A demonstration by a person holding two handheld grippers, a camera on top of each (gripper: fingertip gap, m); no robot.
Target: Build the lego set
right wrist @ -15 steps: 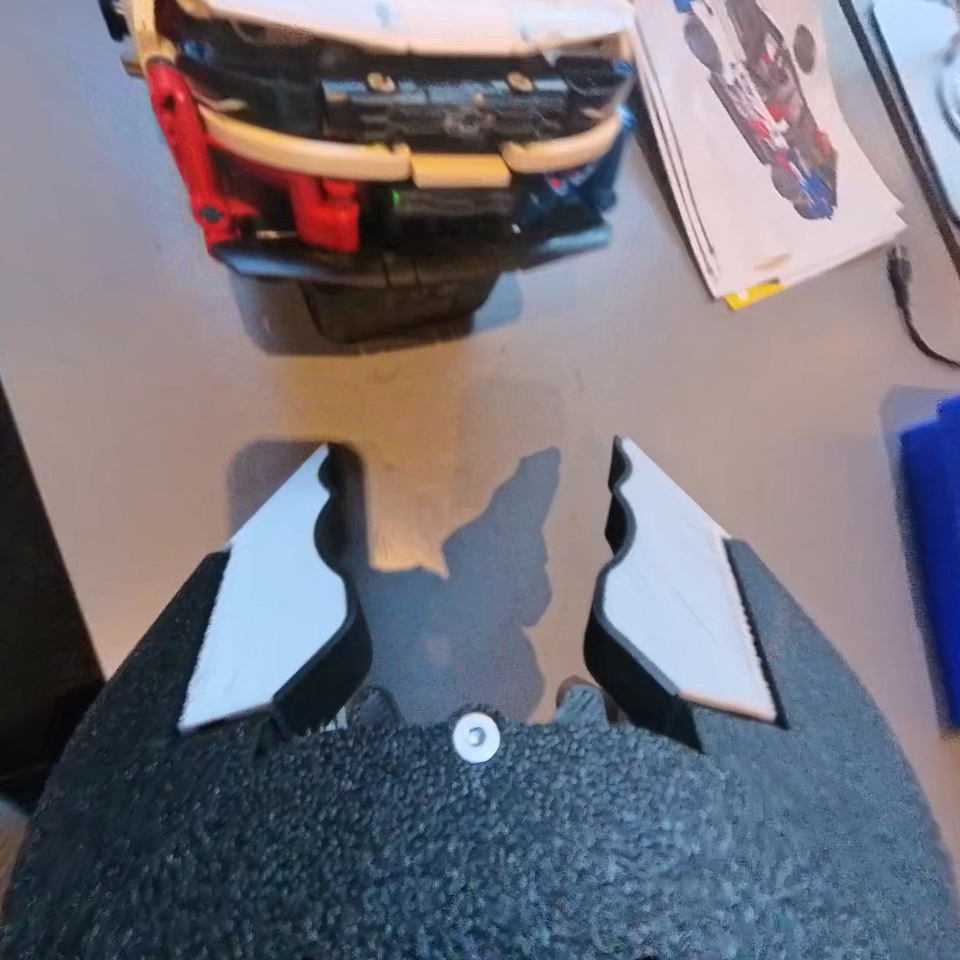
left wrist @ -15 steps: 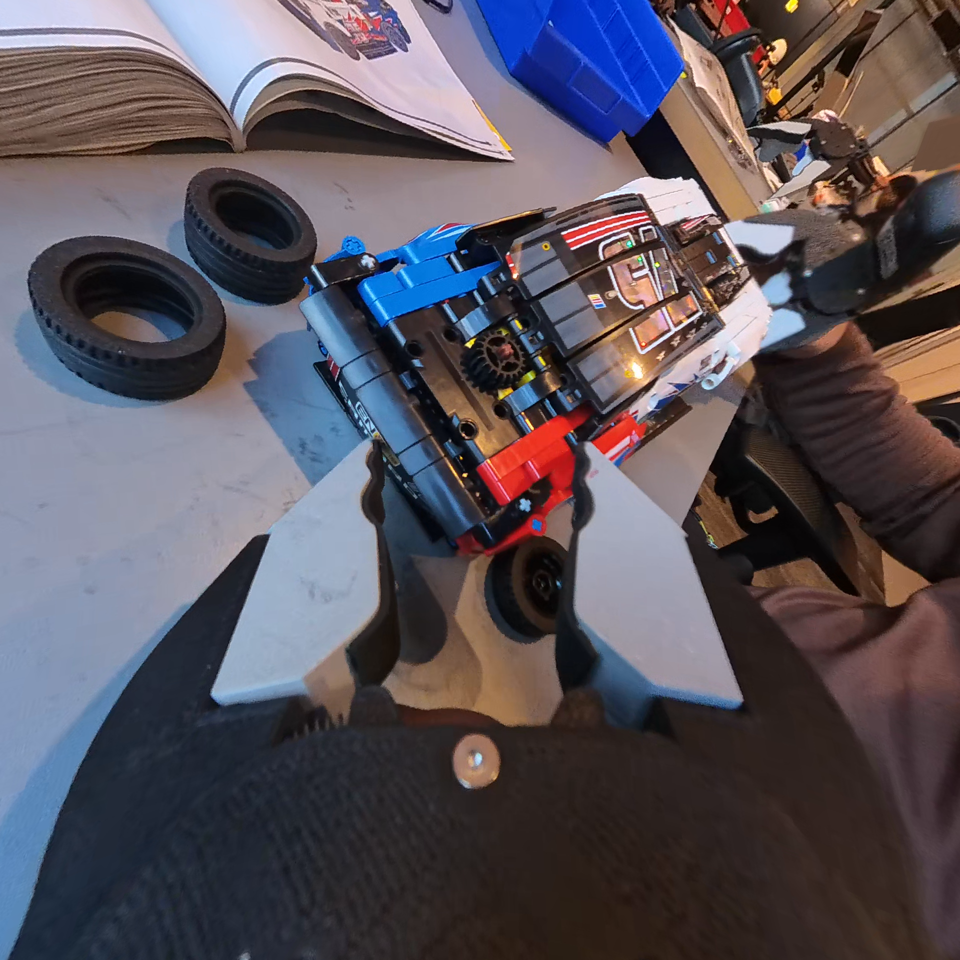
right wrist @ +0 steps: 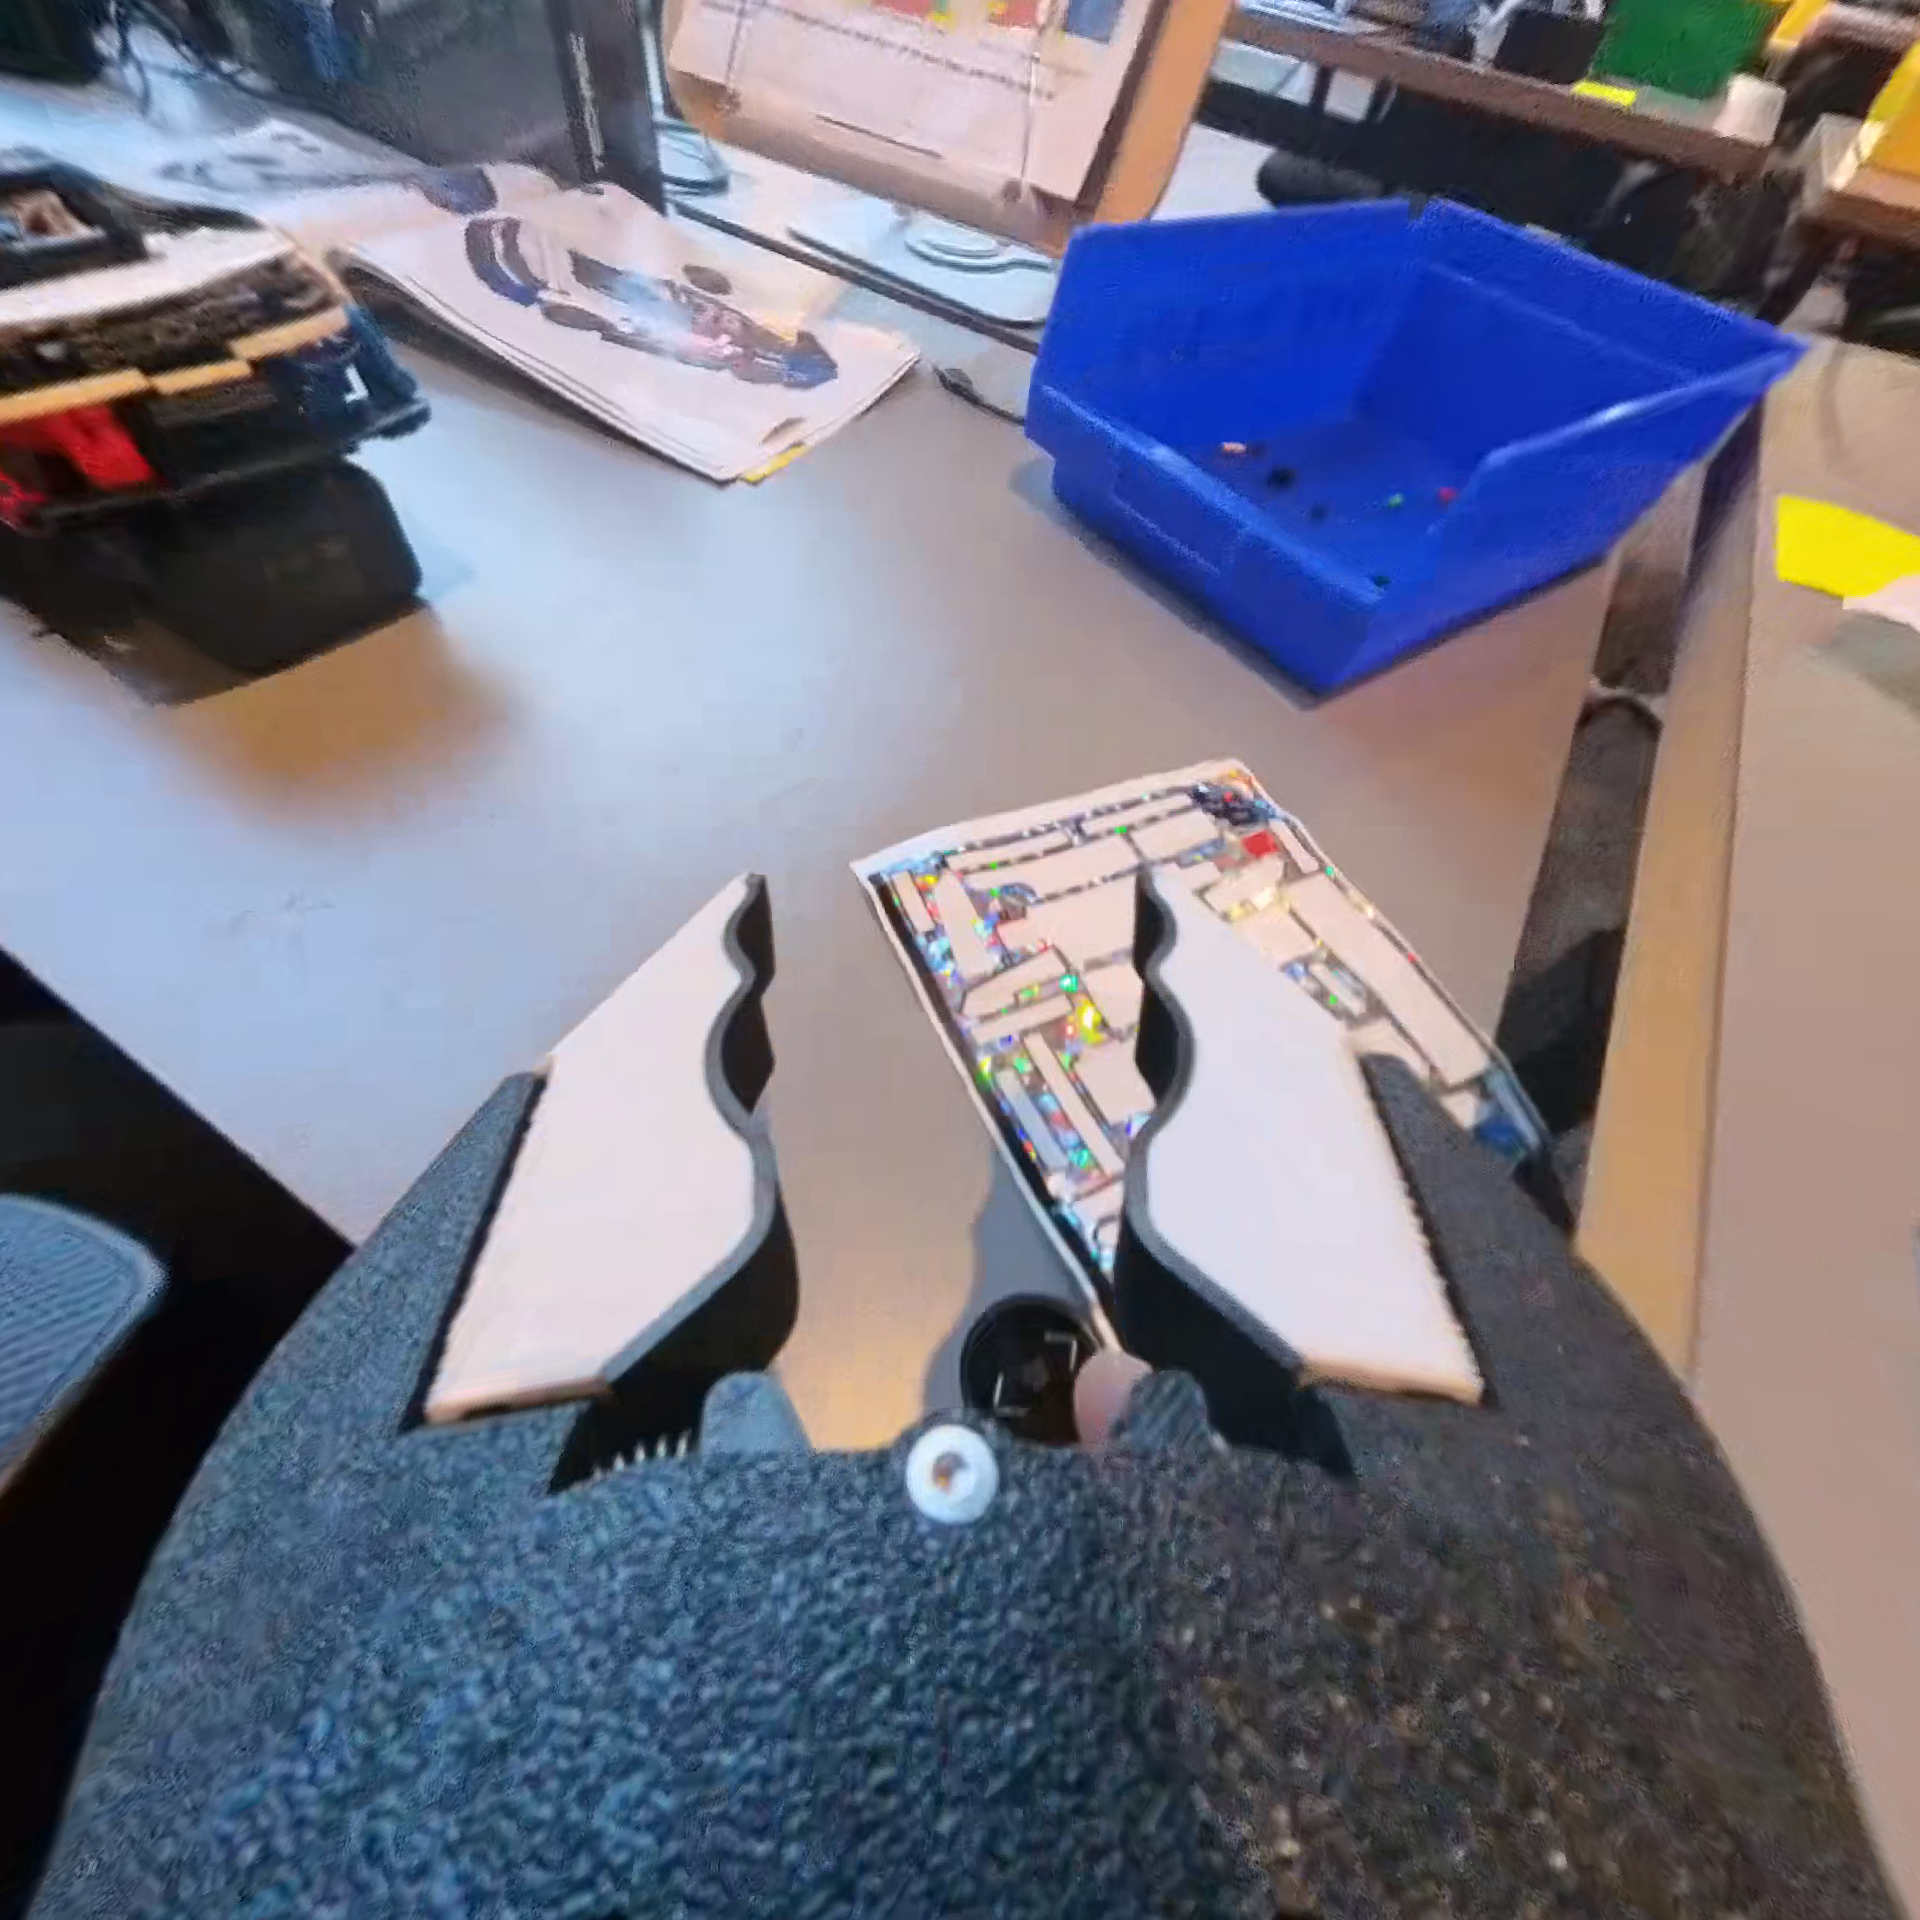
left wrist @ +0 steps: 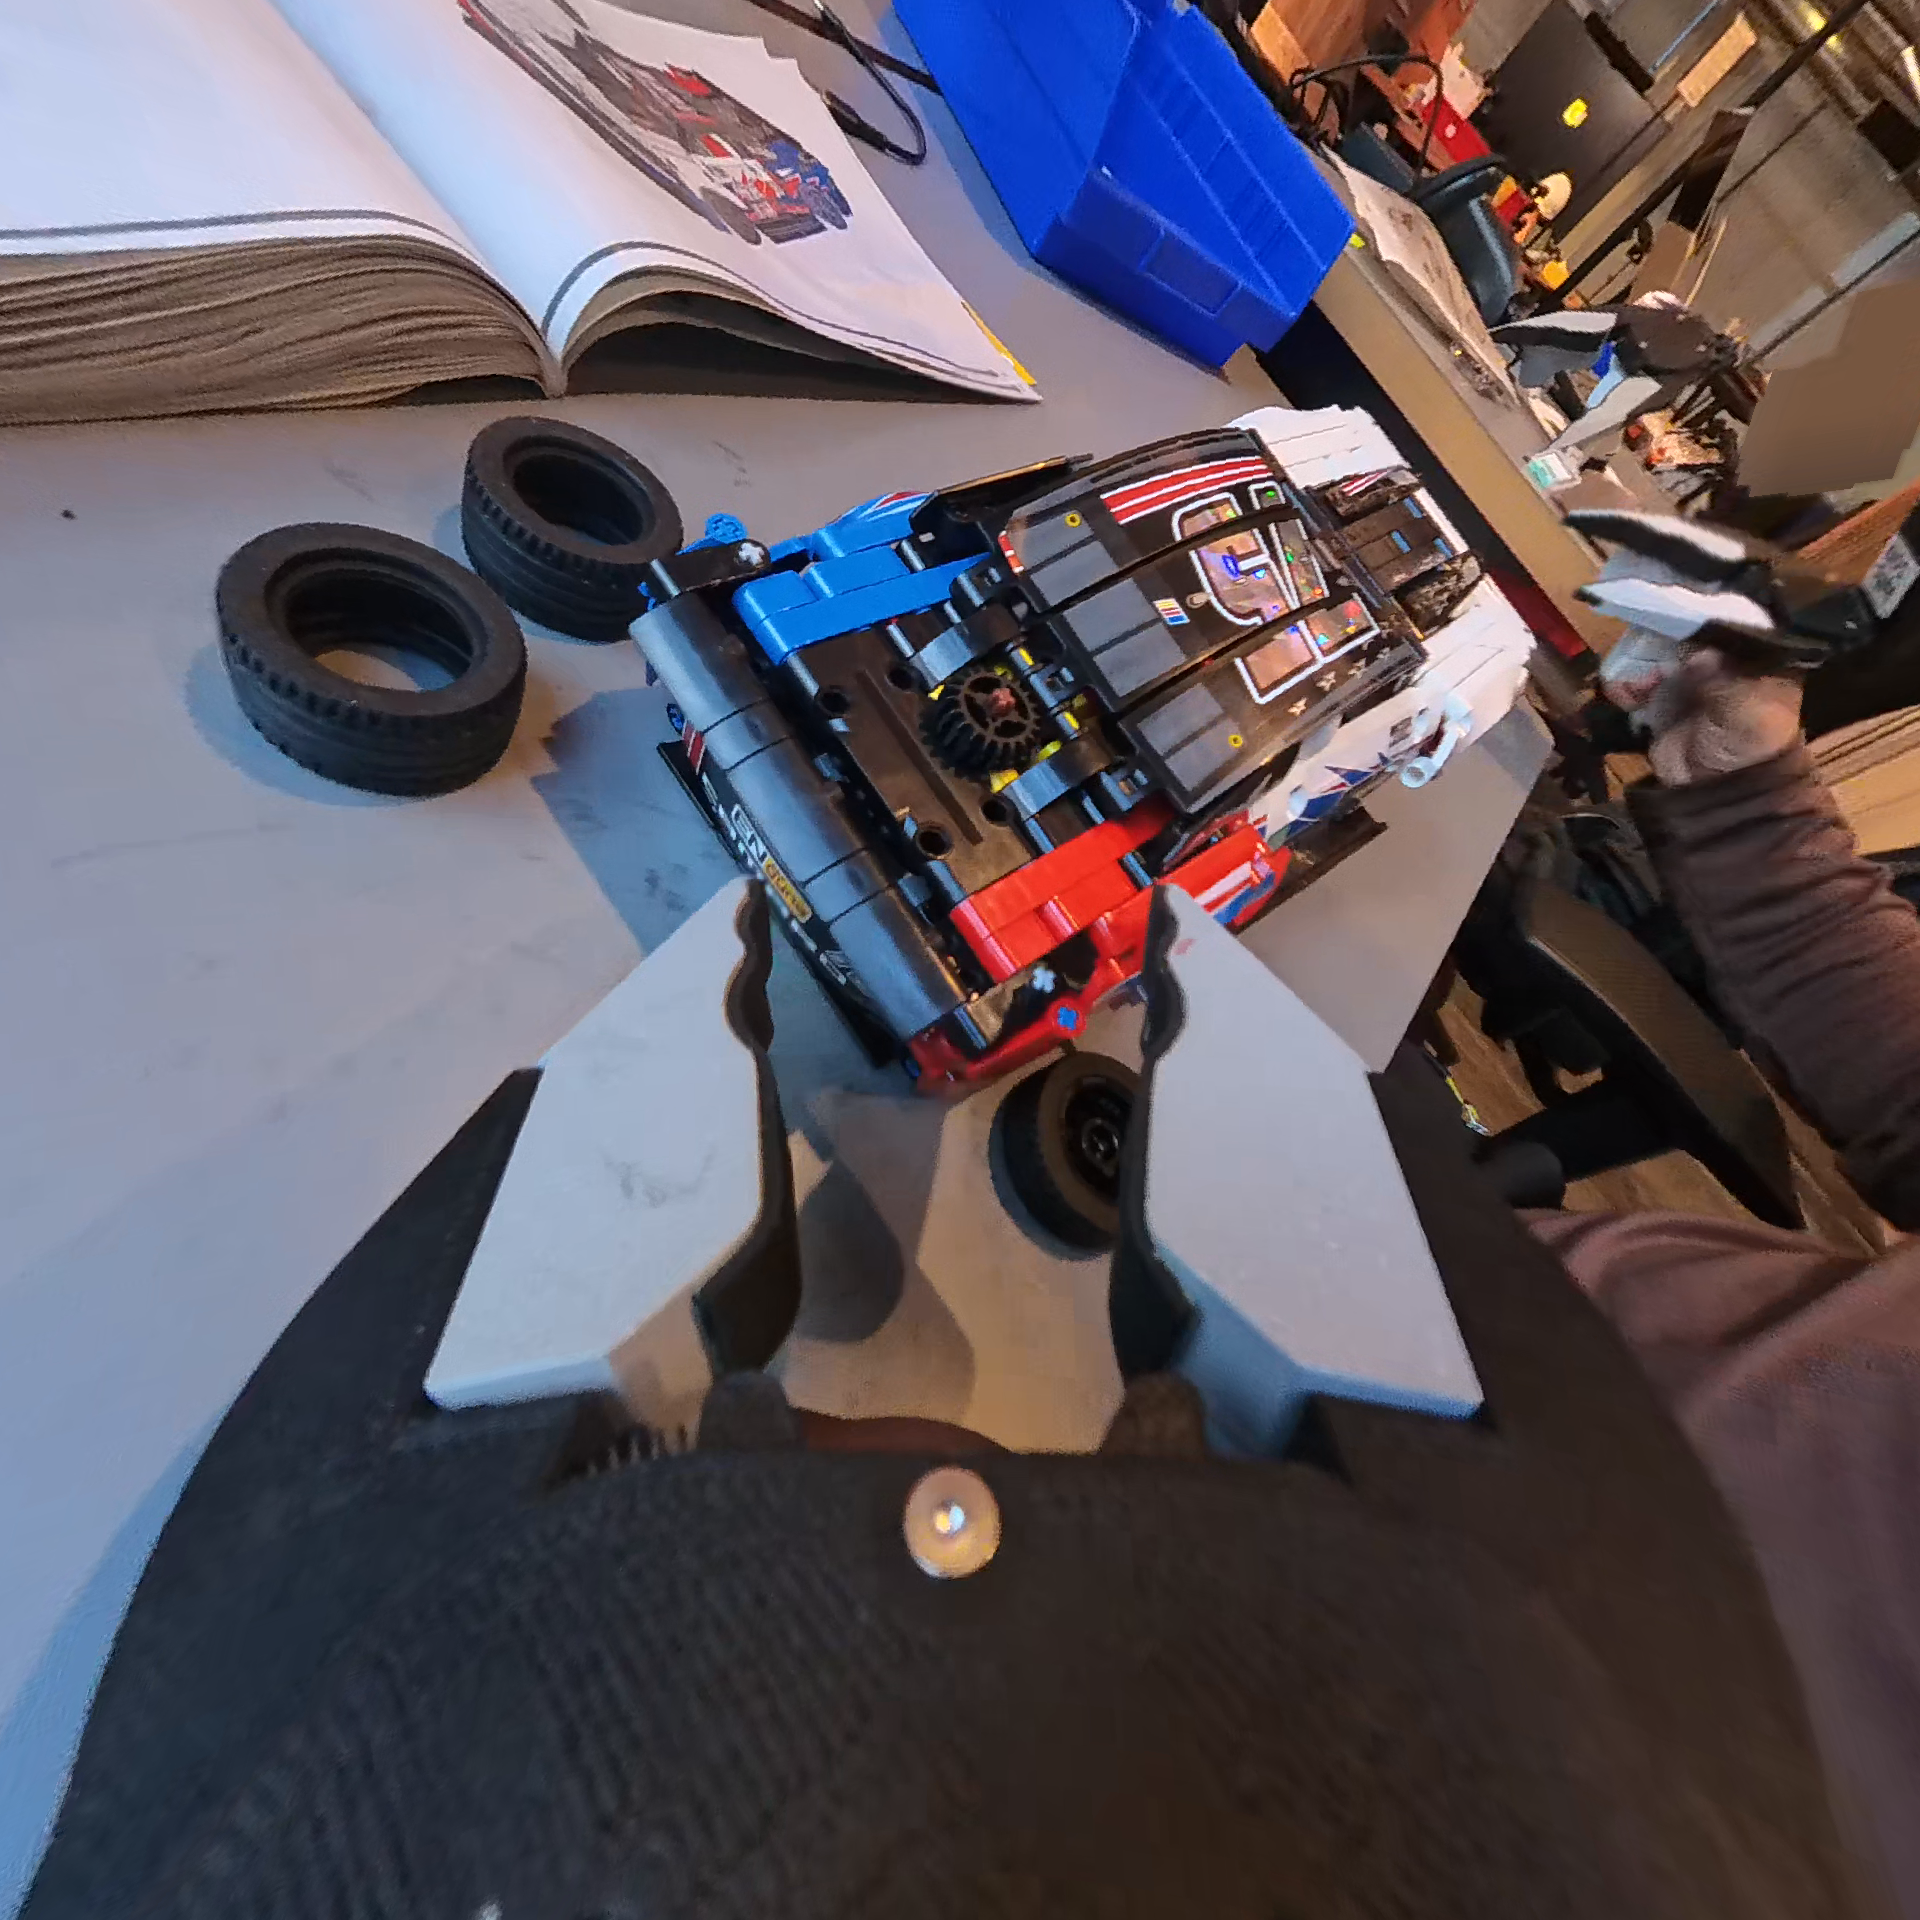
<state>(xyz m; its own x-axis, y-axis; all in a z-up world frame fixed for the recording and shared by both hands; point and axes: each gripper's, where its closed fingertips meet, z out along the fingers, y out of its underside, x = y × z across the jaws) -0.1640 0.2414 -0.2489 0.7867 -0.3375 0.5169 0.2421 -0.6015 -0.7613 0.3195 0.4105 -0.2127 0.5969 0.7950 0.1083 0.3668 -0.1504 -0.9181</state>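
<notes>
Left wrist view: car mostly built mid-frame, apparently wheel-less; two tyres loose at left; both jaws wide, empty.

Shared workshop or lab space. Grey worktable bearing an open instruction book and a blue parts bin; further benches, cardboard, office chairs and stacked equipment behind.
</notes>
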